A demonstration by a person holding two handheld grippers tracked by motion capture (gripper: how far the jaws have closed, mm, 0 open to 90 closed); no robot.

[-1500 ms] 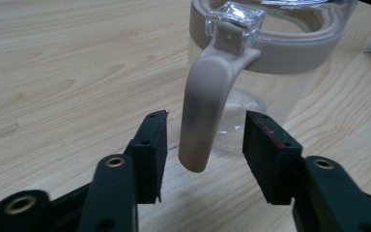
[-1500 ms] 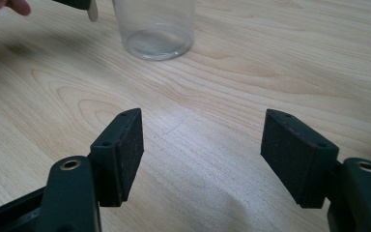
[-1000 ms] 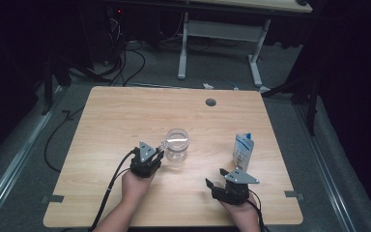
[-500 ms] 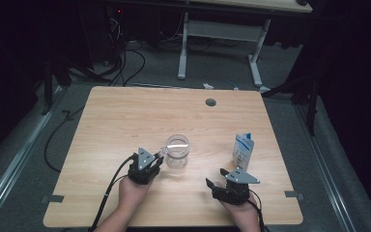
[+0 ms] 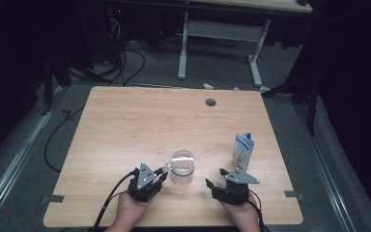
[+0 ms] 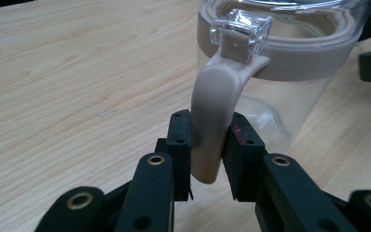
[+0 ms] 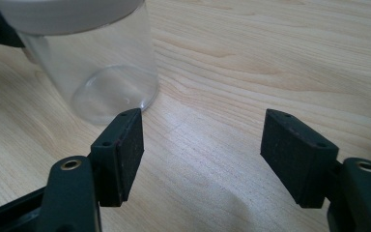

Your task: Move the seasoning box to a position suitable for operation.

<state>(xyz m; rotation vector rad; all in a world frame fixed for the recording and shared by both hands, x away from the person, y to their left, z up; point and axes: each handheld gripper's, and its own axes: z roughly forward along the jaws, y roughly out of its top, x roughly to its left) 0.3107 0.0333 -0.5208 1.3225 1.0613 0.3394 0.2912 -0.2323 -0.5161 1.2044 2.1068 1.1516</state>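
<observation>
A clear plastic jar [image 5: 182, 166] with a beige rim band and a beige handle [image 6: 213, 121] stands upright on the wooden table [image 5: 140, 125] near its front edge. My left gripper [image 5: 162, 173] is shut on that handle; in the left gripper view both pads clamp its lower part [image 6: 207, 145]. My right gripper [image 5: 213, 184] rests to the right of the jar [image 7: 101, 72], open, with bare table between its fingertips [image 7: 200, 145]. A small blue-and-white carton [image 5: 243, 151] stands upright just beyond the right gripper.
A round cable hole [image 5: 210, 102] sits near the table's far edge. Behind the table stand a white desk frame [image 5: 220, 43] and loose cables [image 5: 125, 58] on the grey floor. The table's far half is bare wood.
My left gripper has pulled the jar by its handle toward the front edge of the table. The right gripper and the carton have stayed put.
</observation>
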